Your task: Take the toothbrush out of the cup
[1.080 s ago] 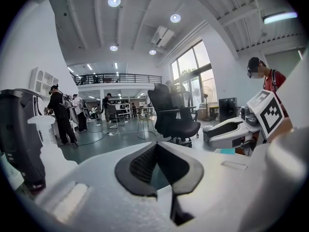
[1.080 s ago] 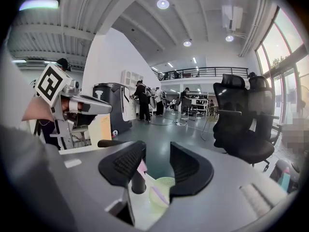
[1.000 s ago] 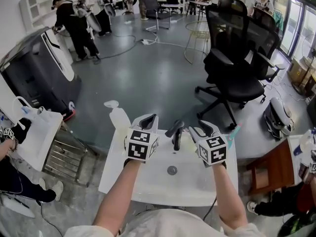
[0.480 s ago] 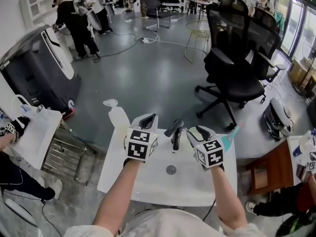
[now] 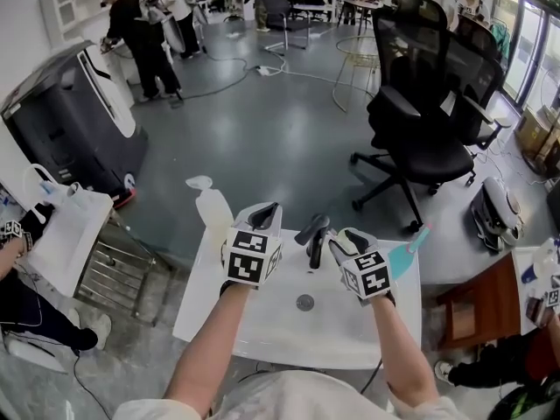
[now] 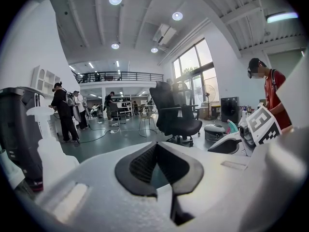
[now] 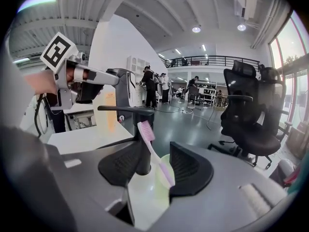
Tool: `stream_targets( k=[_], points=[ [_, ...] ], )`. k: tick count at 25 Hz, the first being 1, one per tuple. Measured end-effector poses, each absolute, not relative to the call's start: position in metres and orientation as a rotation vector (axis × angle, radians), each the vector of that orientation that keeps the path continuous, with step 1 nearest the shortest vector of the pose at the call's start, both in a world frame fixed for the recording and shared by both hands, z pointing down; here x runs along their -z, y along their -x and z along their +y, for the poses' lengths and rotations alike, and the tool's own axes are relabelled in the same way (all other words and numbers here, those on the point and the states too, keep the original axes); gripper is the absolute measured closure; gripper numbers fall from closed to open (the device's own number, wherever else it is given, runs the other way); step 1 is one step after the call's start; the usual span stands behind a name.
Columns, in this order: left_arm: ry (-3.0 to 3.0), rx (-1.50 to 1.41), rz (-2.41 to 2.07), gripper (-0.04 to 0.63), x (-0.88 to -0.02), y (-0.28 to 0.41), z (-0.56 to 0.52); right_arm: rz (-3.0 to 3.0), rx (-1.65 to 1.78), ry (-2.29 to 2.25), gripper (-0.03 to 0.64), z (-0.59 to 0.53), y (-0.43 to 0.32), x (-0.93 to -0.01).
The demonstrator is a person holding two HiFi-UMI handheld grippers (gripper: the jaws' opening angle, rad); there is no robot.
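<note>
White basin [image 5: 262, 332], black faucet [image 7: 129, 114] at its back edge. Left gripper [image 6: 155, 150]: jaws together at the tips, empty, off to the side.

Right gripper [image 7: 152, 164]: jaws apart, not clamped. Pale green cup [image 7: 160, 174] sits between them, just beside the faucet base. Pink toothbrush [image 7: 153, 151] stands in the cup, leaning left, bristles up.

Risks, as I judge them:
- Closing low likely catches the cup rim too, so the cup lifts or tips.
- The left jaw may knock the faucet.
- A slanted handle may pivot in the pads.

Pale green cup [image 7: 159, 175] partly hidden behind the right tongs [image 7: 154, 151]. Lower end of pink toothbrush [image 7: 155, 153] out of sight. Cup not made out from head view.
</note>
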State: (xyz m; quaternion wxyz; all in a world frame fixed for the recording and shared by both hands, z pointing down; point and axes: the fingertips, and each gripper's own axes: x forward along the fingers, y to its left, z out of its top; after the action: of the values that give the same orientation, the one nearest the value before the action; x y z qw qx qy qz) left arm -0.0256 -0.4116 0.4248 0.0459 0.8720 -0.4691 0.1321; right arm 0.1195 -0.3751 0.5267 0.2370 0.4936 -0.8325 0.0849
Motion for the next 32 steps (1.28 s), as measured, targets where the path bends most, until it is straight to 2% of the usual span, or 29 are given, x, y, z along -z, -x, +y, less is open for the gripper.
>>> stream_targets(
  k=[5,14,19,32],
  points=[
    [-2.649,-0.405,-1.447,0.598,-0.425,0.032,-0.414,-2.26,-0.239,-1.327,0.439,-0.378,-0.116,-0.537],
    [-2.625,-0.411,-1.467,0.598,-0.431,0.041,-0.416,-2.23,-0.221,-1.317,0.486,-0.383,-0.113,-0.547],
    [-2.619,-0.417,-1.47,0.598,-0.432,0.042,-0.415,-2.224,-0.211,-1.333,0.535,-0.385,-0.116,-0.546],
    [-2.616,-0.422,-1.465,0.598,-0.435,0.04,-0.415,-2.2,-0.159,-1.327,0.549,-0.386,-0.119,-0.544]
  ],
)
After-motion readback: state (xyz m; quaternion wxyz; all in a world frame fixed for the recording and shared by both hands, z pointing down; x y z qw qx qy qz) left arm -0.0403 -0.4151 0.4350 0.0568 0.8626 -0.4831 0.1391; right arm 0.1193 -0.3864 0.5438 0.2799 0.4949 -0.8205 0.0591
